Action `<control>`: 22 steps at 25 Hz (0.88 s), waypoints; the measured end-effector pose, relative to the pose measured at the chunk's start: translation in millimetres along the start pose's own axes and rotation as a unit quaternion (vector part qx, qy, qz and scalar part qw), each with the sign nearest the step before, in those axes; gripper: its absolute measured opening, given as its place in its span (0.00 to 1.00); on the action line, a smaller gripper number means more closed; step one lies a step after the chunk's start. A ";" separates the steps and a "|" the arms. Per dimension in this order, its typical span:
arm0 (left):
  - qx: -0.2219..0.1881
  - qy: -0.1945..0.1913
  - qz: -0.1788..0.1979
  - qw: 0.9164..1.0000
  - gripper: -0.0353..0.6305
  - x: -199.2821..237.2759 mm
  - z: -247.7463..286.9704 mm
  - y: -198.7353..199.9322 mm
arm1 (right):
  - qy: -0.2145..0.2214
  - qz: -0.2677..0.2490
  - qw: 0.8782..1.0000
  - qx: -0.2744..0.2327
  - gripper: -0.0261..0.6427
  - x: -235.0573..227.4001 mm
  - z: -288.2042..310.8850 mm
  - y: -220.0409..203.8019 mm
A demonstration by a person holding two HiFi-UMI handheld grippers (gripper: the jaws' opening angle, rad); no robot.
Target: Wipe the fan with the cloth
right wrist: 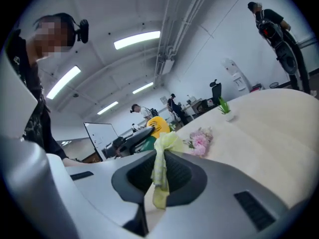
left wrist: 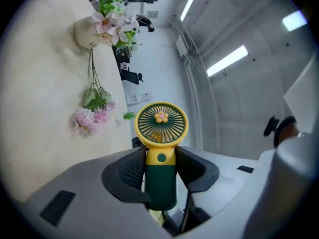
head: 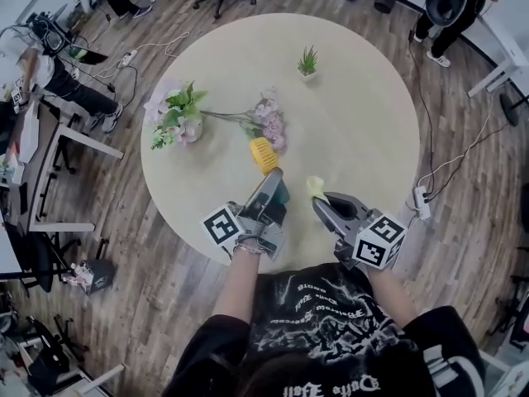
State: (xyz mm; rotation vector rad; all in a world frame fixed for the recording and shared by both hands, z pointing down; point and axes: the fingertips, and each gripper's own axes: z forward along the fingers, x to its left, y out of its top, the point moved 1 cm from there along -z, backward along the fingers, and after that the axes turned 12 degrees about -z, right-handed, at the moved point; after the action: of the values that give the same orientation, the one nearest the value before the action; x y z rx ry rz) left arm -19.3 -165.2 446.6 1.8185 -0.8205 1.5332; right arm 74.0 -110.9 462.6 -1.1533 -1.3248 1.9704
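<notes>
A small hand fan [head: 264,156] with a yellow round head and a dark green handle is held above the near edge of the round cream table [head: 355,114]. My left gripper [head: 277,184] is shut on its handle. In the left gripper view the fan [left wrist: 162,125] stands up between the two pads, its grille facing the camera. Just to its right, my right gripper [head: 320,203] is shut on a pale yellow-green cloth [head: 315,185]. In the right gripper view the cloth [right wrist: 162,158] hangs bunched between the pads, with the fan's yellow head [right wrist: 158,124] close behind it.
On the table lie a vase of white and green flowers [head: 178,114], a pink flower spray [head: 269,126] and a small potted plant [head: 307,62]. Around it are desks, office chairs, floor cables, a power strip [head: 421,201] and seated people.
</notes>
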 end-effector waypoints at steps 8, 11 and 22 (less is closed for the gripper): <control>-0.070 -0.160 -0.138 0.975 0.35 -57.2 -5.8 10.9 | 0.106 -0.104 0.987 -0.065 0.10 73.7 19.6 57.7; -0.093 -0.177 -0.168 0.965 0.35 -62.3 -7.8 10.9 | 0.115 -0.164 0.977 -0.066 0.10 89.4 26.2 69.4; -0.025 -0.224 -0.196 0.954 0.35 -81.4 1.9 -23.9 | 0.100 -0.178 0.968 -0.144 0.10 90.7 31.2 118.4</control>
State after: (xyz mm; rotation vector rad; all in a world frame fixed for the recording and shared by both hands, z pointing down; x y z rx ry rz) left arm -10.4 -146.2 364.4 2.1686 -0.6332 0.8566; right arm 6.5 -104.3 326.1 -1.1130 -1.6152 1.4040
